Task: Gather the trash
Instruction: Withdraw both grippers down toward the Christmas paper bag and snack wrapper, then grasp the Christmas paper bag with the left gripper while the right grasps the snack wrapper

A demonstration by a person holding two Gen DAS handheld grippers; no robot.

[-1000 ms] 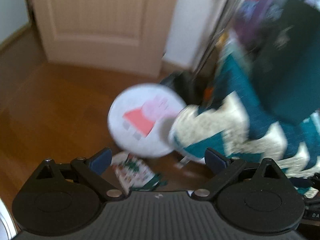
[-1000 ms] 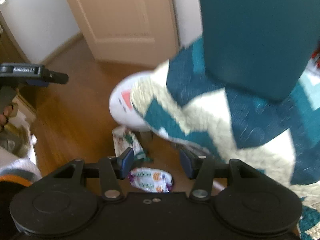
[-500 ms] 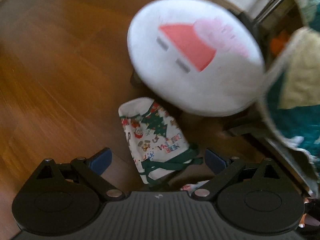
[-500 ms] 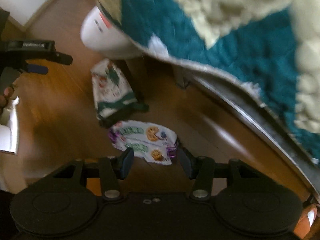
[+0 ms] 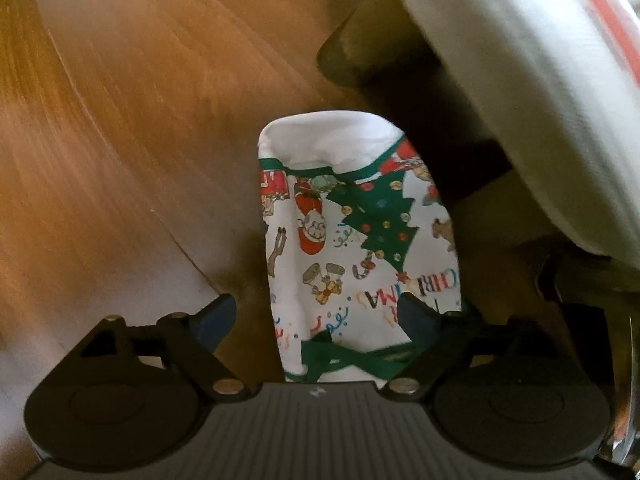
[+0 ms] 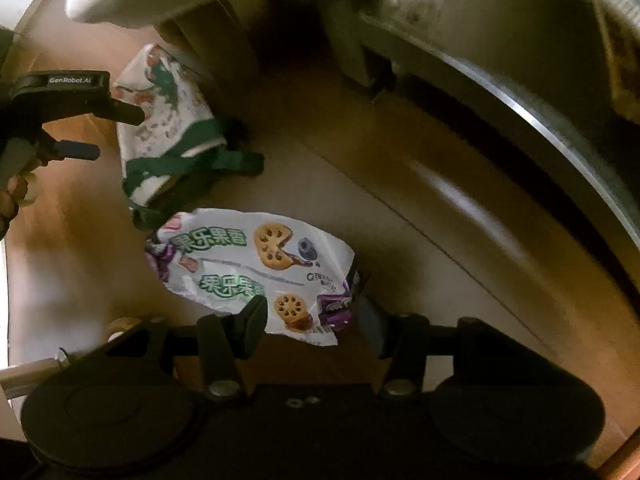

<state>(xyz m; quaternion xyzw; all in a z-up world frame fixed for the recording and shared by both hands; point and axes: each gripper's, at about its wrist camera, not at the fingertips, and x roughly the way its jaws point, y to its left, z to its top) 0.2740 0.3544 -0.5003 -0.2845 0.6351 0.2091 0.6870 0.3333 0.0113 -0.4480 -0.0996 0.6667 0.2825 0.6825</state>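
A crumpled white snack wrapper printed with green characters, lotus-root biscuits and purple corners point(image 6: 256, 268) lies flat on the brown wooden floor point(image 6: 420, 248), directly ahead of the right gripper point(image 6: 312, 320). That gripper's jaws stand wide with nothing pressed between them; the wrapper's near edge sits in the gap. The wrapper looks like thin, glossy film: very light, limp, slippery and easy to crush, so a pinch on the raised, wrinkled near edge or a puckered purple corner seems the safest hold, since the flat middle would likely slide away.

Just beyond it, touching or nearly so, lies a white Christmas-print pouch with a green tree, red figures and green ribbon ties point(image 5: 356, 240). It appears soft and pliable, either fabric or thin plastic; I cannot tell which. It probably weighs little, and its bunched neck by the green ribbon ties point(image 6: 200, 160) offers a firm place to grip. The left gripper point(image 5: 316, 320) hangs over the pouch, its jaws closing with the pouch's tied end between them, though the pads do not yet press it.

Above the pouch bulges a round white padded stool seat with a red mark point(image 5: 540, 92), on dark legs. A curved, shiny metal rail point(image 6: 540, 128) runs along the right.
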